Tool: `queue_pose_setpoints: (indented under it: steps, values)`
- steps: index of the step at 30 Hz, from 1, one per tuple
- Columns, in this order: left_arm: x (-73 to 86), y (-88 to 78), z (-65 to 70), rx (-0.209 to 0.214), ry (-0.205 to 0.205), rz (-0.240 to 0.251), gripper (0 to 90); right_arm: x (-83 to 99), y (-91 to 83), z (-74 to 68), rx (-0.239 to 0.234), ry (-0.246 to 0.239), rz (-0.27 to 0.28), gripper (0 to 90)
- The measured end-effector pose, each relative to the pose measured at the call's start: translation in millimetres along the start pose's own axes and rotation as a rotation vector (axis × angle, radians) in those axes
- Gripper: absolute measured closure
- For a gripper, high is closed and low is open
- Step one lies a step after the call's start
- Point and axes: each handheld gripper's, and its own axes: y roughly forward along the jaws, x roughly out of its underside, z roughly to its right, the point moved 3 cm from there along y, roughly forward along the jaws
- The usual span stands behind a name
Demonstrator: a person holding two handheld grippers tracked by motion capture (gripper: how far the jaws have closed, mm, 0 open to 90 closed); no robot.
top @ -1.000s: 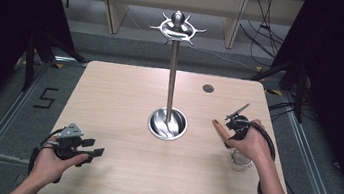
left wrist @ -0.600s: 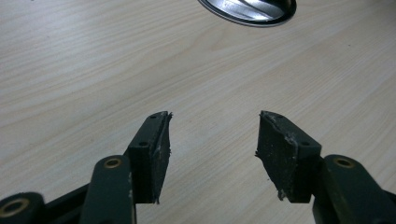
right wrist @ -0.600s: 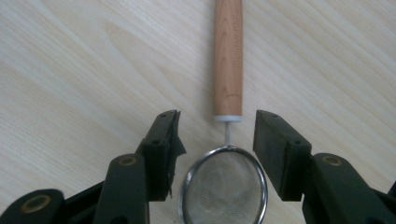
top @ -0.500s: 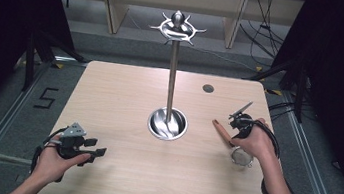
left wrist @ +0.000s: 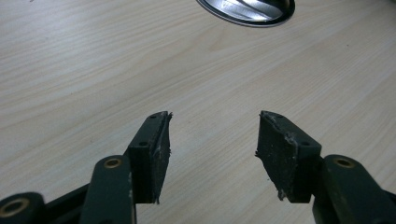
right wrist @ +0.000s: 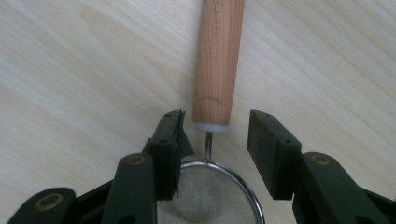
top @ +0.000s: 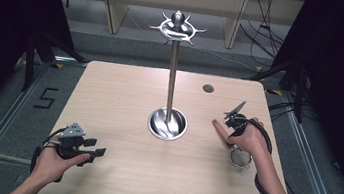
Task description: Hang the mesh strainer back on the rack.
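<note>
Right hand-held gripper (right wrist: 215, 140) agape astride strainer (right wrist: 212, 93).

Strainer (top: 240, 159): in high view the right hand (top: 250, 140) covers the handle's near end and the neck; mesh bowl partly under the wrist. Right gripper view: bowl (right wrist: 210, 196) cut by bottom edge, handle (right wrist: 218, 56) cut by top edge; lettering on handle too blurred to read. Left gripper view: stand base (left wrist: 247, 8) cut by top edge. Dark disc (top: 208, 88) beyond strainer: too small to identify.
</note>
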Motion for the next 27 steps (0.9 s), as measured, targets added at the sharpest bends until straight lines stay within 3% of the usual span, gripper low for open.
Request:
queue_pose_setpoints:
  steps: [3, 9, 10, 11, 12, 14, 15, 20, 25, 26, 27]
  values:
    - [1.0, 0.2, -0.8, 0.001, 0.003, 0.001, 43.1, -5.1, 4.2, 2.2, -0.005, -0.011, 0.024, 56.6]
    - [2.4, -2.2, -1.4, -0.002, 0.004, -0.005, 43.1, -12.2, 11.4, 1.0, -0.006, -0.015, 0.002, 57.4]
    - [2.7, -2.0, -1.6, -0.008, 0.001, -0.006, 43.1, -13.7, 11.4, -0.2, -0.015, 0.007, -0.011, 57.6]
    - [2.9, -2.6, -1.7, -0.008, 0.0, -0.014, 43.1, -14.7, 12.9, 1.3, -0.017, -0.011, -0.012, 57.6]
    - [3.2, -2.3, -2.2, -0.014, -0.003, -0.015, 43.1, -15.5, 13.8, -0.3, -0.016, 0.013, -0.025, 58.1]
    - [3.3, -2.4, -2.3, -0.015, -0.004, -0.016, 43.1, -18.3, 17.7, 3.9, -0.012, -0.031, -0.016, 58.9]
    - [3.6, -2.8, -2.3, -0.012, -0.002, -0.014, 43.1, -18.1, 19.0, 1.6, -0.017, 0.005, -0.04, 60.0]
    - [4.5, -3.4, -2.6, -0.008, -0.018, 0.0, 43.1, -19.0, 23.7, 5.1, -0.026, 0.01, -0.042, 63.7]
    - [5.1, -4.8, -3.8, -0.011, -0.004, -0.011, 43.1, -18.1, 25.8, 6.6, -0.036, 0.024, -0.048, 68.5]
    - [5.2, -4.9, -3.7, -0.012, -0.002, -0.008, 43.1, -17.5, 27.0, 8.0, -0.021, 0.004, -0.038, 68.6]
    - [5.2, -5.0, -3.7, -0.009, -0.002, -0.01, 43.1, -16.8, 25.7, 5.3, -0.055, 0.049, -0.058, 68.8]
